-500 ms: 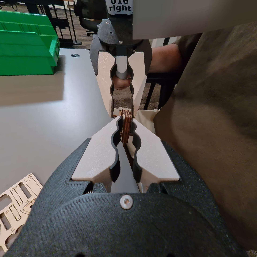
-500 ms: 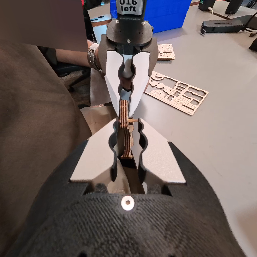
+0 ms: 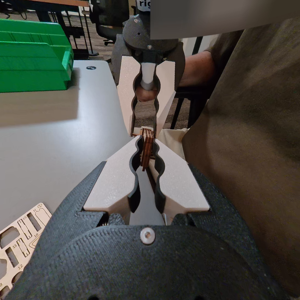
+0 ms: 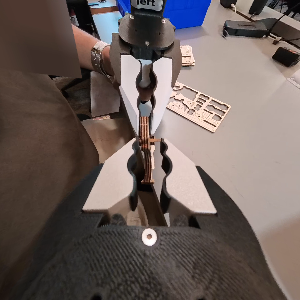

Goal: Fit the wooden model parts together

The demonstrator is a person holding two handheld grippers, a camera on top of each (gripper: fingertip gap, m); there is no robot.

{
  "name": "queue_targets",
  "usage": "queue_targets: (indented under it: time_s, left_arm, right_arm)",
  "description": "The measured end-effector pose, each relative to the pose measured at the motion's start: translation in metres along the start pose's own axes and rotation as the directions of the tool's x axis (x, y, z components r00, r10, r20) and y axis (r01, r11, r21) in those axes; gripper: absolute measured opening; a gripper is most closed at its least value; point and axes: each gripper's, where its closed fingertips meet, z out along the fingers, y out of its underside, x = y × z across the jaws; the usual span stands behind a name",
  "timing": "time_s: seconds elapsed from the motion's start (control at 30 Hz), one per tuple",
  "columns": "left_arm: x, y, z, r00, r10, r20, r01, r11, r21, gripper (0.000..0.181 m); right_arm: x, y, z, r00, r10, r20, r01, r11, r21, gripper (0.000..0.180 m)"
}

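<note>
The wooden model [image 4: 144, 138], a stack of thin plywood layers w/ a curved tail, hangs in the air just past the table edge, between the two grippers, which face each other tip to tip. The left gripper [image 3: 146, 142] is pinched down on the stack near its tips; fingers nearly together, only the wood's thickness between them. From the right wrist view the same tool [image 4: 145, 128] clamps the upper end of the stack. The right gripper [image 4: 149, 143] is wider apart: its left-hand pad sits against the stack, while a small wooden peg [image 4: 156, 140] sticking sideways out of the model reaches to the other pad. Contact at that pad looks likely but can't tell for sure. The curved tail of the model runs back between the right fingers without touching them. In the left wrist view the right gripper [image 3: 143, 132] brackets the far end of the stack.

Around: grey table [image 4: 227, 162], a cut-out plywood sheet [image 4: 199, 108] lying flat near the tools, its corner also in the other view [image 3: 21, 235]. Small pile of sheets [image 4: 187, 56] behind. Green bin [image 3: 32, 65], blue bin [image 4: 186, 13] farther off. Person's brown shirt [image 3: 243, 146] close beside.
</note>
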Motion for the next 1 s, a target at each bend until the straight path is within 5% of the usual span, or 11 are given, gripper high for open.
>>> queue_targets:
  time_s: [1.0]
  left_arm:
    - [0.011,0.0,0.008,0.998,0.054,-0.029,-0.056,0.997,-0.048,0.008]
  right_arm:
    - [-0.013,0.003,0.0,0.996,-0.078,0.049,0.079,0.997,-0.01,0.027]
